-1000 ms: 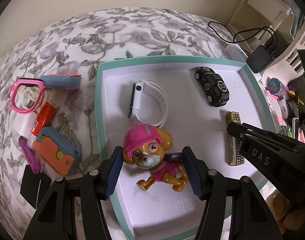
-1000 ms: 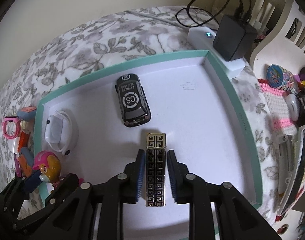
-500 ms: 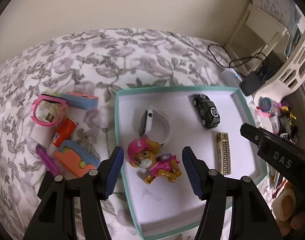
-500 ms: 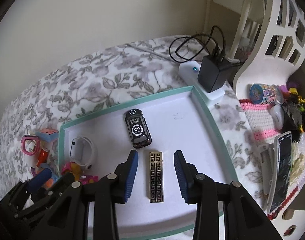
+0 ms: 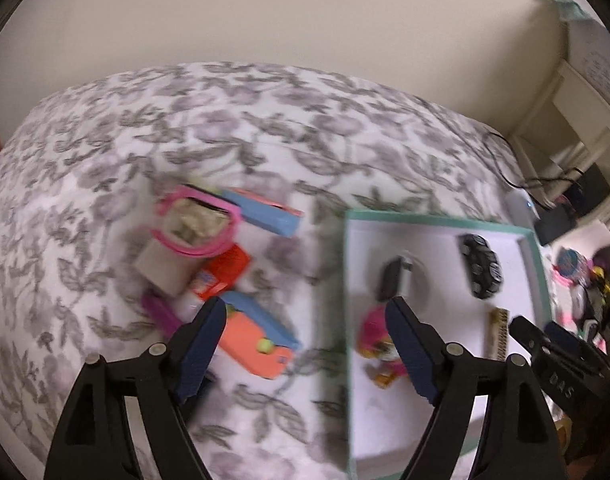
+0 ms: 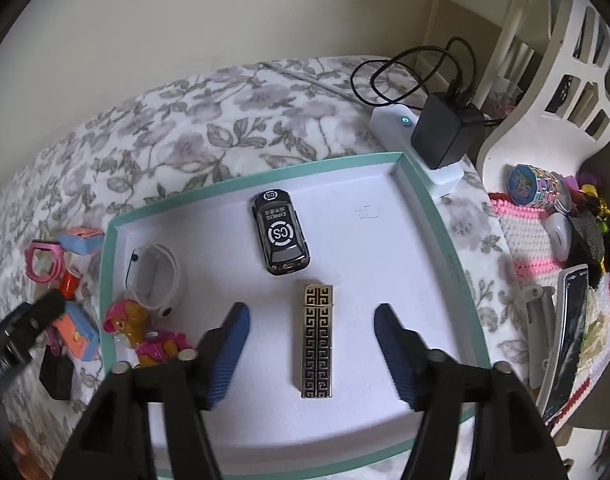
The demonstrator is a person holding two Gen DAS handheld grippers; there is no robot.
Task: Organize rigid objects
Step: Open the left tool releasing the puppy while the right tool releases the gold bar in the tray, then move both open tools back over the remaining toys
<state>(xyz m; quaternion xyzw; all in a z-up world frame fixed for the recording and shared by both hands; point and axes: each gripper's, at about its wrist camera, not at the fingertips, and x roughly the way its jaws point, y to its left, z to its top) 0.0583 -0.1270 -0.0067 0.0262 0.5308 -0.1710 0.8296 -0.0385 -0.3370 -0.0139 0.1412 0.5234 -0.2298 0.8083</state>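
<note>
A teal-rimmed white tray [image 6: 437, 216] lies on the floral bed. In it are a black toy car [image 6: 280, 232], a gold patterned bar [image 6: 317, 340], a white smartwatch [image 6: 155, 276] and a pink dog figure [image 6: 145, 334]. My right gripper [image 6: 309, 350] is open and empty above the gold bar. My left gripper [image 5: 305, 348] is open and empty over the bed at the tray's left rim [image 5: 347, 280]. Left of the tray lie an orange and blue toy [image 5: 261, 336], a pink watch frame [image 5: 197, 224], a blue block [image 5: 265, 216] and a glue stick [image 5: 221, 276].
A white power strip with a black charger [image 6: 441, 136] sits at the tray's far right corner. A white lattice chair [image 6: 553, 92] and a cluttered pink mat [image 6: 545, 220] stand to the right. A wall backs the bed.
Both grippers have let go and risen: the right opened off the gold bar, the left left the dog figure in the tray and swung left toward the loose toys.
</note>
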